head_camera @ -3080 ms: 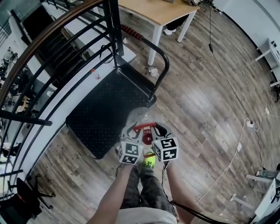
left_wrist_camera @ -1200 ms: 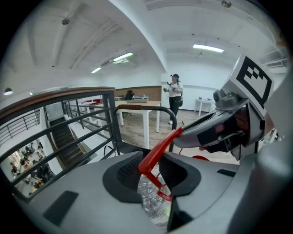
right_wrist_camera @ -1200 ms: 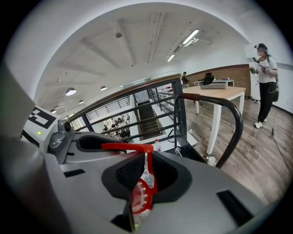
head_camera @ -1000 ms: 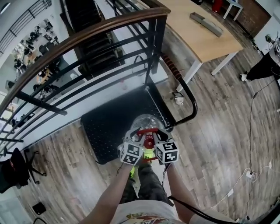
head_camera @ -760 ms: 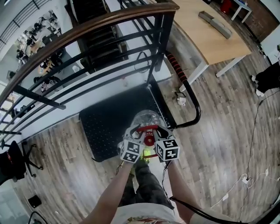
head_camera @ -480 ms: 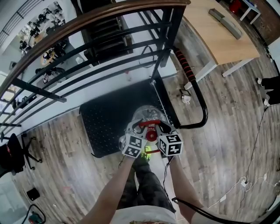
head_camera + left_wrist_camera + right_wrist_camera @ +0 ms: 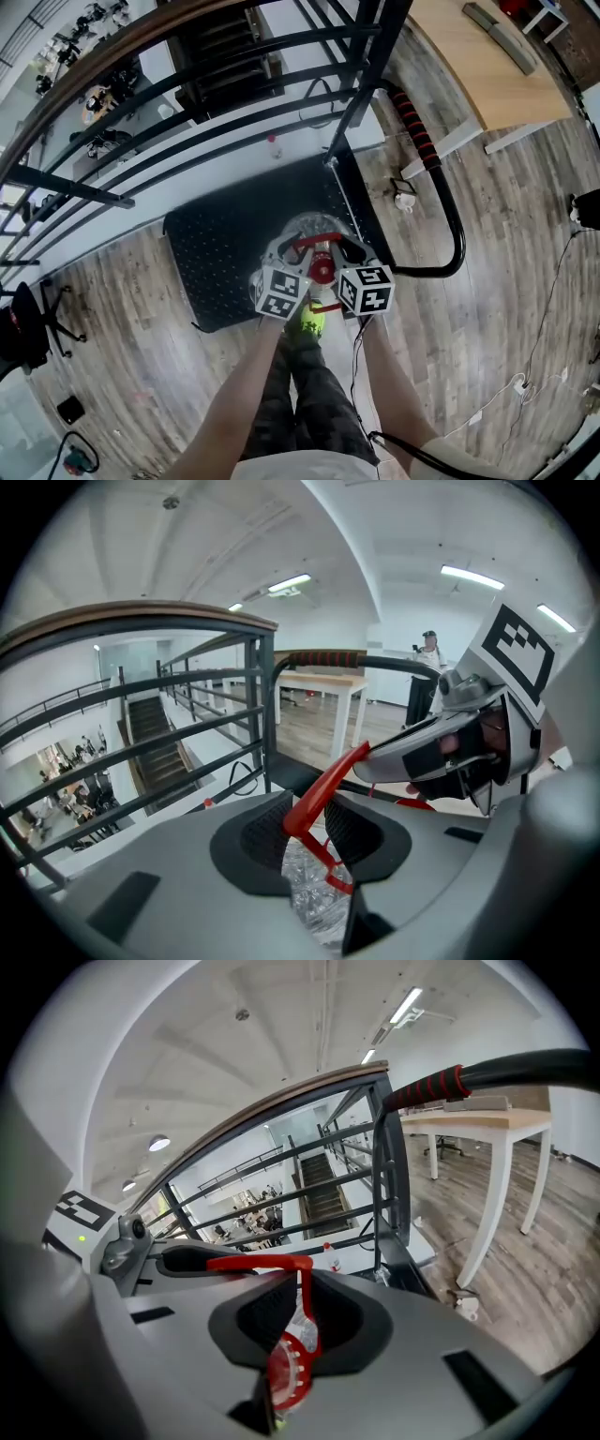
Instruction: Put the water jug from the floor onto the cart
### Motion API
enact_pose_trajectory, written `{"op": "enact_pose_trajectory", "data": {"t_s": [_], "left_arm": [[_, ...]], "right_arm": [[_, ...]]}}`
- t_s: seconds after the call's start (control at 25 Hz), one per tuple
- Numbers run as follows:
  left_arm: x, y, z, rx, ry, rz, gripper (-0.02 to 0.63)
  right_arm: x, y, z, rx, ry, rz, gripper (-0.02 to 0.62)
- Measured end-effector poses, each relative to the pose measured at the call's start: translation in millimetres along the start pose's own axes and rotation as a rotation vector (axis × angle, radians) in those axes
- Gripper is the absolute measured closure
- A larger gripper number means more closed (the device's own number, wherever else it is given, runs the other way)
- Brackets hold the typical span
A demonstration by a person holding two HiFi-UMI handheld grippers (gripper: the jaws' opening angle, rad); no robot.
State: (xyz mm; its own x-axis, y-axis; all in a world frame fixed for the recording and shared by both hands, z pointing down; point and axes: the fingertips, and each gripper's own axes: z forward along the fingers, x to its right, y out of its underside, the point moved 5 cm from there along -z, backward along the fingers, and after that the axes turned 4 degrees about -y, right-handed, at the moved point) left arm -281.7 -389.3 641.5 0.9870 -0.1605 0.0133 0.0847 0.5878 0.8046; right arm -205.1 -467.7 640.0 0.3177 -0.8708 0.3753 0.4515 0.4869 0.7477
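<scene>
Head view: water jug over cart deck, near its right edge; left gripper and right gripper meet at red handle.
Left gripper view: jaws pinch the red handle.
Right gripper view: jaws clamp the red handle above red cap.

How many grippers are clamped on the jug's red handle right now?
2. The left gripper is shut on the red handle at its left side, the right gripper at its right side, above the water jug.

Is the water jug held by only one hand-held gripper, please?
No, the left hand-held gripper and right hand-held gripper both clamp its red handle.
</scene>
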Motion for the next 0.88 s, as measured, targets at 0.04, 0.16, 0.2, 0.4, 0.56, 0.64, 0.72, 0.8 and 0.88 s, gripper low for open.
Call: {"op": "enact_pose_trajectory", "data": {"t_s": [0.04,0.16,0.2,0.4,0.56,0.64,0.72,0.8,0.88], "left_arm": [[-4.2,-1.0,4.1,0.002,-0.001,-0.005,0.499],[-11.5,-2.1,11.8,0.0,0.0,-0.014,0.499],[-14.0,-3.0,13.9,0.0,0.002,-0.014,0.499],[-25.3,-2.7,23.6,-0.007,0.025,-0.024,0.499],[-32.1,-8.3,22.0,0.008,0.026,-0.046,0.5],[-35.2,-8.6,23.1,0.015,0.027,-0.052,0.5],[-38.2,-7.3,25.5,0.021,0.03,-0.057,0.5],[-42.1,-5.9,26.7,0.029,0.03,-0.071,0.5],[-46.2,-4.7,26.4,0.033,0.023,-0.08,0.5]], "right_arm": [[2.0,-2.3,4.7,0.005,0.003,0.002,0.543],[5.9,-6.6,13.7,0.004,0.009,-0.001,0.546],[6.9,-8.5,16.3,0.004,0.011,-0.006,0.546],[8.5,-15.0,29.3,0.008,0.053,-0.087,0.546],[7.5,-20.2,36.0,0.019,0.064,-0.095,0.545],[7.8,-23.5,41.3,0.024,0.061,-0.097,0.545],[8.0,-25.7,48.5,0.025,0.054,-0.104,0.545],[6.9,-27.5,55.4,0.022,0.045,-0.114,0.545],[5.2,-29.1,60.3,0.02,0.037,-0.122,0.545]]}}
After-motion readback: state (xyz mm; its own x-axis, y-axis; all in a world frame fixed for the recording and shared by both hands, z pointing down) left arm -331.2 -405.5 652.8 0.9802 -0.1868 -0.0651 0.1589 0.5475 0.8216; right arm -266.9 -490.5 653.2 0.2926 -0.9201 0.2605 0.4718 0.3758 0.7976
